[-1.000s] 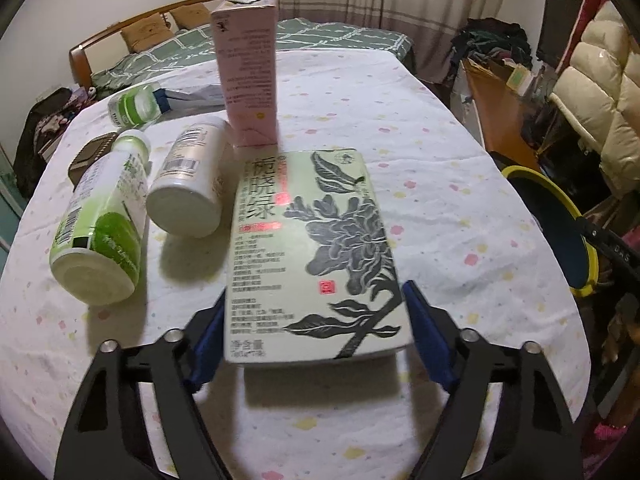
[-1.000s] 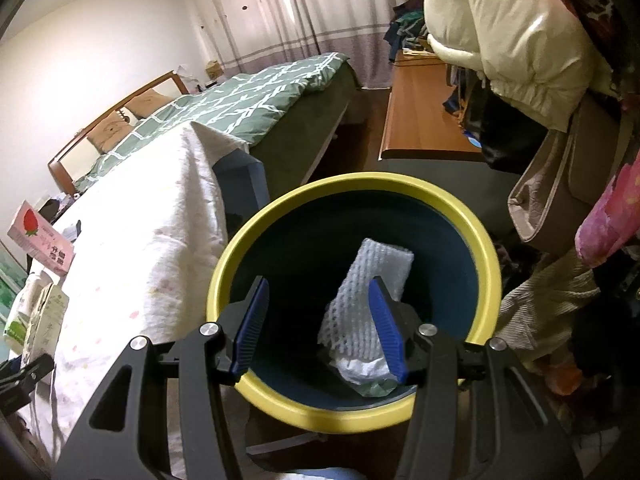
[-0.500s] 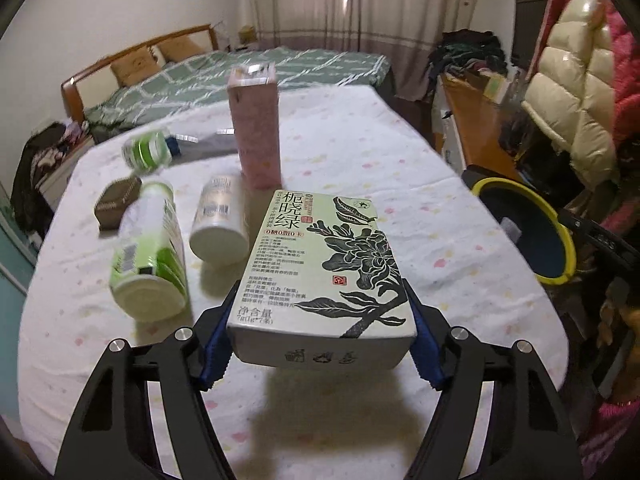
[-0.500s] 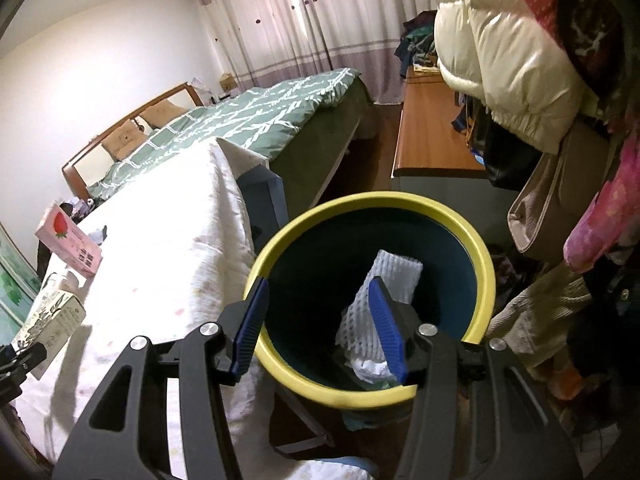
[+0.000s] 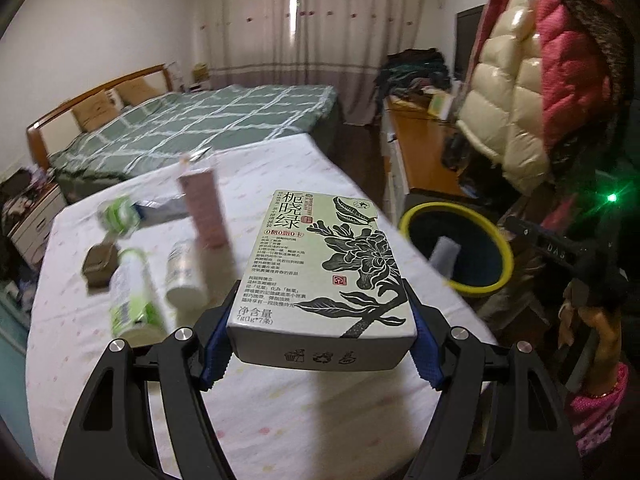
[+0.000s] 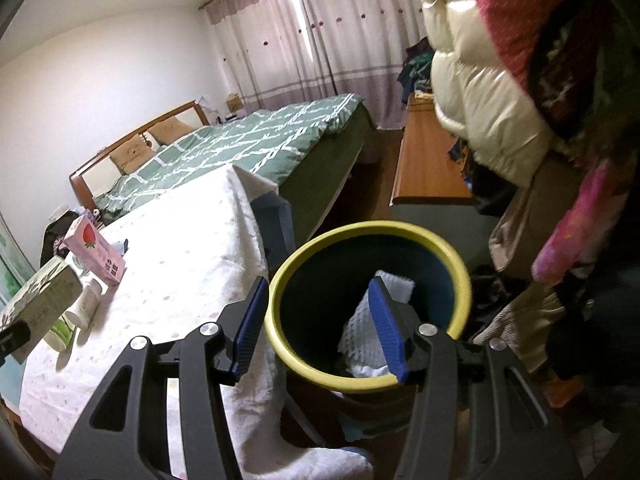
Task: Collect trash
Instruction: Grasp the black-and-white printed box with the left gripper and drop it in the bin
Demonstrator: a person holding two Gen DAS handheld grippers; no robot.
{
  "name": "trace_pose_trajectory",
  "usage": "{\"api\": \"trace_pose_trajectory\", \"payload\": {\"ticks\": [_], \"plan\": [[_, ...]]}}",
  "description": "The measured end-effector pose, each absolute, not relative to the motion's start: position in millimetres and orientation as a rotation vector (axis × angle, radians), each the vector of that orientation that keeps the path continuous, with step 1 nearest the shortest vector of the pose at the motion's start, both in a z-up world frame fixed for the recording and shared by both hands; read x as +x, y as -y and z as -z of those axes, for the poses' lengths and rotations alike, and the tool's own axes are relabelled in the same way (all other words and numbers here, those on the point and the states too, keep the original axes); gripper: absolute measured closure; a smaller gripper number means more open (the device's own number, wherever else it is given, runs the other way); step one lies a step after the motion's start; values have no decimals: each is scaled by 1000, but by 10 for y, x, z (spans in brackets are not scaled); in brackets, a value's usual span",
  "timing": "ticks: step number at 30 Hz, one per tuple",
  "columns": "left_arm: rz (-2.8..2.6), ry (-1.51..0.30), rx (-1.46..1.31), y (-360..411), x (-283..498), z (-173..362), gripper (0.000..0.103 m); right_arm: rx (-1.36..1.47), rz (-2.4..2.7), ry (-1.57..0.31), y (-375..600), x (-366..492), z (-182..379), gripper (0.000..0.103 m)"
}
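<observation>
My left gripper (image 5: 320, 340) is shut on a pale green tea box (image 5: 324, 268) printed with a black flower, held in the air above the table (image 5: 280, 412). The same tea box (image 6: 36, 300) shows at the left edge of the right wrist view. A yellow-rimmed dark bin (image 5: 456, 248) stands past the table's right edge with a white foam net (image 5: 442, 254) inside. My right gripper (image 6: 320, 324) hovers open above that bin (image 6: 372, 236), nothing between its blue pads; the foam net (image 6: 368, 332) lies below them.
On the table lie a pink carton (image 5: 204, 208), a white bottle (image 5: 184, 272), a green-labelled bottle (image 5: 134, 300), a smaller green bottle (image 5: 118, 216) and a small brown box (image 5: 98, 264). A bed (image 5: 192, 128) stands behind, a wooden desk (image 5: 424, 152) and hanging coats (image 5: 516, 92) to the right.
My left gripper has lifted the tea box off the table and carried it up, turning toward the bin. My right gripper has risen and drawn back from the bin, still open.
</observation>
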State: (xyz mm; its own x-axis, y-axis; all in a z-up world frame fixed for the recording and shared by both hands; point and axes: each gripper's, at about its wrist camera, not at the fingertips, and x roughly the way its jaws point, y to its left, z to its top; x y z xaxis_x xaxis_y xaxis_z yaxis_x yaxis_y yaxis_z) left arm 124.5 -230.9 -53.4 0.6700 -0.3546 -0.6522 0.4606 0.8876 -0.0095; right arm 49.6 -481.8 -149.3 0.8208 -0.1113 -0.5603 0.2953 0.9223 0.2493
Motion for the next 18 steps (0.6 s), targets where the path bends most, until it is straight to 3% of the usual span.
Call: {"api": "trace_pose_trajectory", "payload": {"ticks": [10, 18], "plan": [[692, -711, 225, 3406, 1573, 503, 31, 310, 338, -532, 5075, 54, 1320, 53], [801, -801, 241, 4360, 1961, 840, 31, 312, 377, -547, 5204, -56, 1350, 53]]}}
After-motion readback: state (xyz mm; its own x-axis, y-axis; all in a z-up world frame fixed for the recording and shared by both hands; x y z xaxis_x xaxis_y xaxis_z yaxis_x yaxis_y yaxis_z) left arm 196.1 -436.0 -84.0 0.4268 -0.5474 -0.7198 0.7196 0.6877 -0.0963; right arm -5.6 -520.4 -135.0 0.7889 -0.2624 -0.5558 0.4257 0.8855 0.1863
